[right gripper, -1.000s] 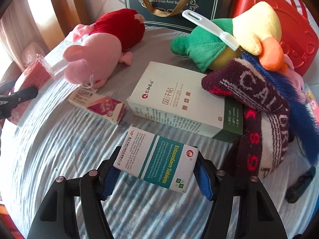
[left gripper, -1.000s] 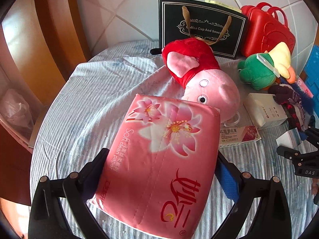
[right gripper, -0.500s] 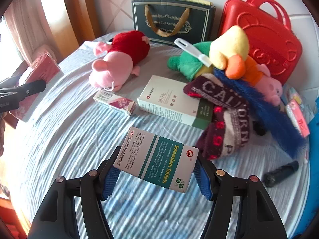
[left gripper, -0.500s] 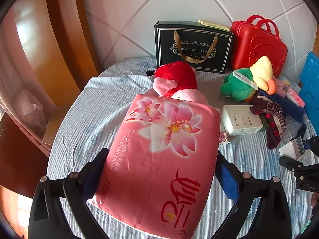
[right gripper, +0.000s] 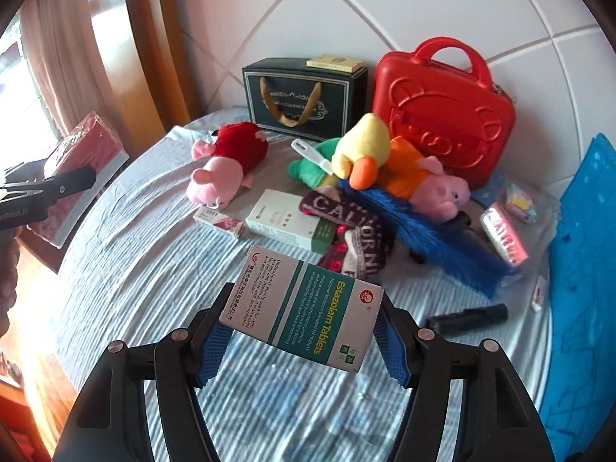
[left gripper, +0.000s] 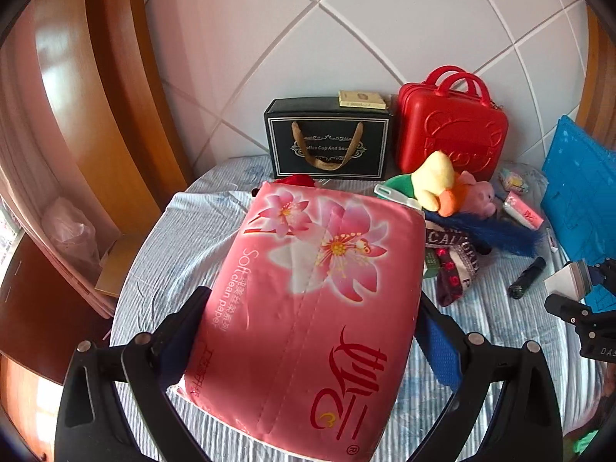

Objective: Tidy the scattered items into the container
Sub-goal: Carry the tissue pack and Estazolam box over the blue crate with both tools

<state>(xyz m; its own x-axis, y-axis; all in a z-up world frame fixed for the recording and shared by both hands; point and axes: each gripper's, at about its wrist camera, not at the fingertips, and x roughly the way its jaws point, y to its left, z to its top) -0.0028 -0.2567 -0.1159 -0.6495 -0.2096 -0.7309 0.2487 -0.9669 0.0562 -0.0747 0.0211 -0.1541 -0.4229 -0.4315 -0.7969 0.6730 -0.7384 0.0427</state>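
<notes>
My left gripper (left gripper: 308,331) is shut on a pink pack of tissues (left gripper: 308,300) and holds it above the striped tablecloth (left gripper: 184,231); the pack also shows at the left of the right wrist view (right gripper: 82,169). My right gripper (right gripper: 302,331) is shut on a white and teal tablet box (right gripper: 304,306), held above the cloth. On the table lie a pink pig plush (right gripper: 227,165), a green and yellow plush (right gripper: 346,154), a white box (right gripper: 285,219), a small pink box (right gripper: 219,223), a dark knitted hat (right gripper: 354,231) and a blue brush (right gripper: 435,235).
A dark gift bag (right gripper: 304,100) and a red case (right gripper: 442,111) stand against the tiled wall at the back. A blue crate (right gripper: 581,269) is at the right edge. A black cylinder (right gripper: 466,317) lies near it. Wooden furniture (left gripper: 96,115) stands at the left.
Both grippers have risen and drawn back from the table with their loads; the items on the cloth look smaller and farther away.
</notes>
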